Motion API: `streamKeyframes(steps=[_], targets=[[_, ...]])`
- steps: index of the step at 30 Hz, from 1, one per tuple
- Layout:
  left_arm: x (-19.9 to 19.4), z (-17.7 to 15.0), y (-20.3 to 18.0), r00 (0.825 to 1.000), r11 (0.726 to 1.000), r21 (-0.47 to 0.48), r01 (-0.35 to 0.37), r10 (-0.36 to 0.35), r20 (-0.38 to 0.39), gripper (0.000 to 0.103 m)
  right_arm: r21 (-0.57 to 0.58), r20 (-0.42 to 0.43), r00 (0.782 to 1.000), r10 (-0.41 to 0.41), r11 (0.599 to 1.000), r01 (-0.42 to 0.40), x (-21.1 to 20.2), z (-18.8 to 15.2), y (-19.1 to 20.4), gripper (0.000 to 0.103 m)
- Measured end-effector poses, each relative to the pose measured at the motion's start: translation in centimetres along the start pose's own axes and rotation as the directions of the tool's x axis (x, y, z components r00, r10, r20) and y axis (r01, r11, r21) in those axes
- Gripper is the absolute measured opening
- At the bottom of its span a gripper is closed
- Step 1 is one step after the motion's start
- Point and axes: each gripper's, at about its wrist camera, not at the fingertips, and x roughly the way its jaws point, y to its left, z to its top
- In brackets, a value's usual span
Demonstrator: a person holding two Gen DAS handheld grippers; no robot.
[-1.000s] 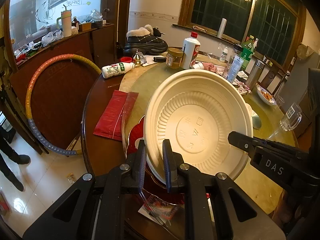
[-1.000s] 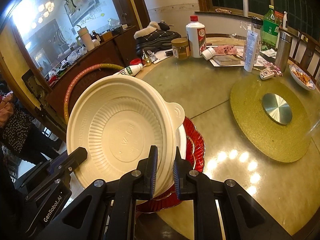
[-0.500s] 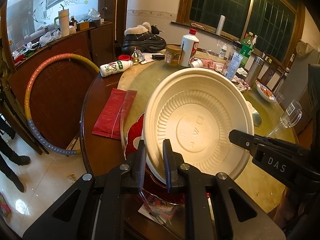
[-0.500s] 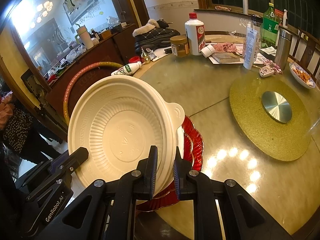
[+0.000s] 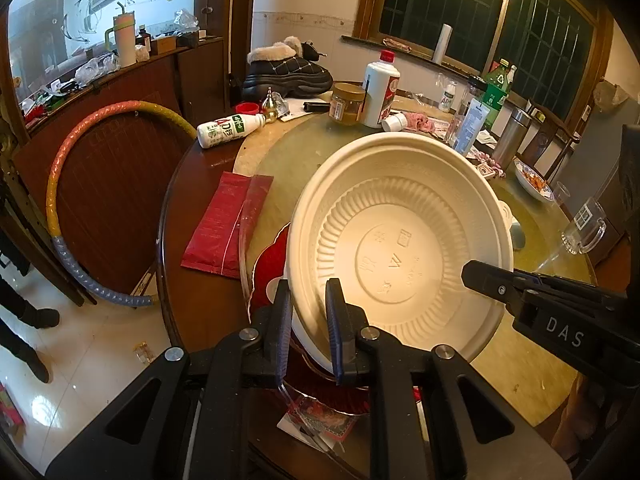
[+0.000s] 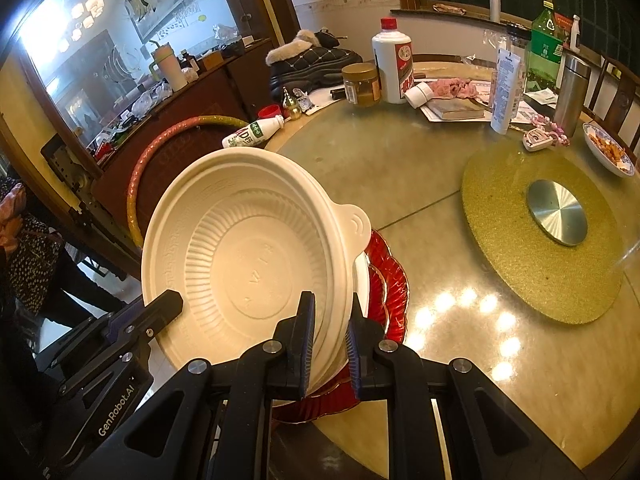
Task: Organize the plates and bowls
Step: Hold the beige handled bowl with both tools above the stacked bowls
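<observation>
A large cream plastic bowl (image 5: 400, 240) (image 6: 248, 264) is held tilted above the table edge by both grippers. My left gripper (image 5: 306, 312) is shut on its rim at the lower left. My right gripper (image 6: 330, 324) is shut on the rim at the opposite side, near the small tab handle (image 6: 356, 224). Under the bowl lies a red scalloped plate (image 6: 390, 288) (image 5: 270, 264) with a white plate (image 6: 362, 276) on it, mostly hidden by the bowl.
The round glass-topped table (image 6: 400, 168) carries a gold turntable mat (image 6: 540, 248), a white liquor bottle (image 6: 392, 64), a jar (image 6: 362, 84), a lying drink bottle (image 5: 228, 128), a red packet (image 5: 224, 228) and a glass mug (image 5: 584, 224). A hoop (image 5: 64, 184) leans on the cabinet.
</observation>
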Motion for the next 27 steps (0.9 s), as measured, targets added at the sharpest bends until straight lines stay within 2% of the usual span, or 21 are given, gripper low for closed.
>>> streamKeyframes(steps=[3, 27], targets=[[0.2, 0.1, 0.0, 1.000, 1.000, 0.001, 0.004, -0.003, -0.010, 0.014, 0.003, -0.018, 1.000, 0.006, 1.000, -0.006, 0.3, 0.1, 0.0, 0.018], [1.4, 0.7, 0.2, 0.999, 1.000, -0.009, 0.008, -0.009, -0.048, 0.014, 0.045, -0.043, 0.999, 0.030, 0.999, -0.028, 0.8, 0.6, -0.5, 0.020]])
